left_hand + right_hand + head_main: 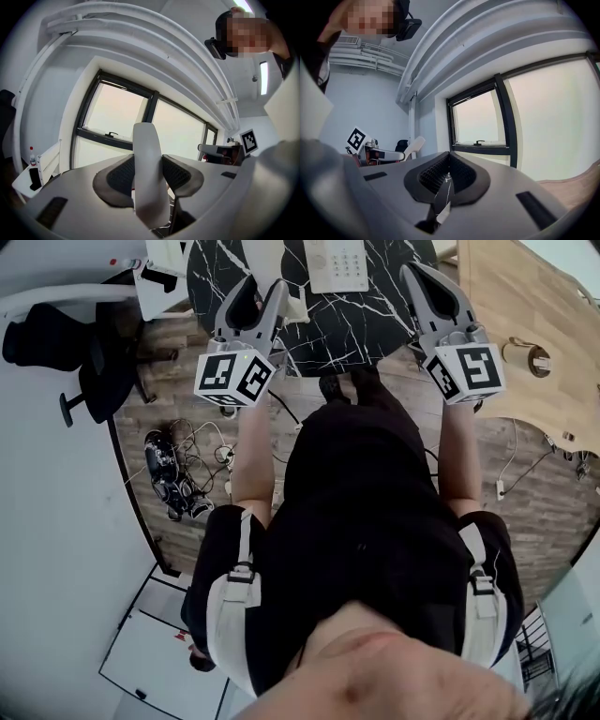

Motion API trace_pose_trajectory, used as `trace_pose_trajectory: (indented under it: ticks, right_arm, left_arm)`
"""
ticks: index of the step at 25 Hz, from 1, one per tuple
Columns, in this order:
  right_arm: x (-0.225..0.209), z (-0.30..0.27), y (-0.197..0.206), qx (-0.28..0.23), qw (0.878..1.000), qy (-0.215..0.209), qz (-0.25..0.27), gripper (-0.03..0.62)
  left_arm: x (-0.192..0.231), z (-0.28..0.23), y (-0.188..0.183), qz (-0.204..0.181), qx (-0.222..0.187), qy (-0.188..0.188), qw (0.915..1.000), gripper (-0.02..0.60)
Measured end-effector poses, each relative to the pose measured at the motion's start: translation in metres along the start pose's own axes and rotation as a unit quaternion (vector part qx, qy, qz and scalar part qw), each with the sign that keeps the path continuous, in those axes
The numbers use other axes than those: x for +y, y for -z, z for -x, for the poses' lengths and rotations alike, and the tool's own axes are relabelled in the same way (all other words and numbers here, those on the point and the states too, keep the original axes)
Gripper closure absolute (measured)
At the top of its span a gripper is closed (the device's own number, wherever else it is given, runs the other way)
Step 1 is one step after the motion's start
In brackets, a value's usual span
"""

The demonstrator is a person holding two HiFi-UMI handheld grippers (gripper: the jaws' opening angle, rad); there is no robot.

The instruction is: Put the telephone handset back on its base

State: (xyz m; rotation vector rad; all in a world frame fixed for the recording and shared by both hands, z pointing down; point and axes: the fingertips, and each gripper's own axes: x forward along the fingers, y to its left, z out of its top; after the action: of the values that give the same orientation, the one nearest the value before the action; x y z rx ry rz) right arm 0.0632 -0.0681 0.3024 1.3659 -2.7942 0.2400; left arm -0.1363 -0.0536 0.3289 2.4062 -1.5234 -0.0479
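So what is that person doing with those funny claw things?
A person holds a gripper in each hand over a black marble table. The left gripper is clamped on a white telephone handset. The right gripper is shut and holds nothing. The phone's base sits on the table just ahead, and the handset is not on it yet.

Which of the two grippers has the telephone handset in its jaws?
The left gripper: its jaws clamp the white handset, which stands up between them. The right gripper has its jaws closed together with nothing between them.
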Motion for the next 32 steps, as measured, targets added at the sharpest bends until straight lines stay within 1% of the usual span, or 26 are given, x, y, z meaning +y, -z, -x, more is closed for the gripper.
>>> trace_pose_trajectory:
  ticks: [9, 14, 24, 32]
  right_arm:
    - [-0.024, -0.027, 0.007, 0.013, 0.999, -0.033, -0.004, 0.565]
    - [-0.038, -0.042, 0.012, 0.018, 0.999, -0.049, -0.012, 0.565]
    - [-0.069, -0.063, 0.030, 0.037, 0.996, -0.073, -0.024, 0.565]
    - [-0.078, -0.074, 0.048, 0.058, 0.994, -0.086, -0.035, 0.565]
  left_arm:
    - [0.005, -0.031, 0.019, 0.004, 0.031, -0.027, 0.9991, 0.385]
    - [0.010, -0.051, 0.036, 0.006, 0.054, -0.041, 0.9977, 0.385]
    - [0.016, -0.082, 0.075, 0.020, 0.090, -0.072, 0.9931, 0.385]
    - [0.022, -0.097, 0.102, 0.019, 0.122, -0.091, 0.9882, 0.385]
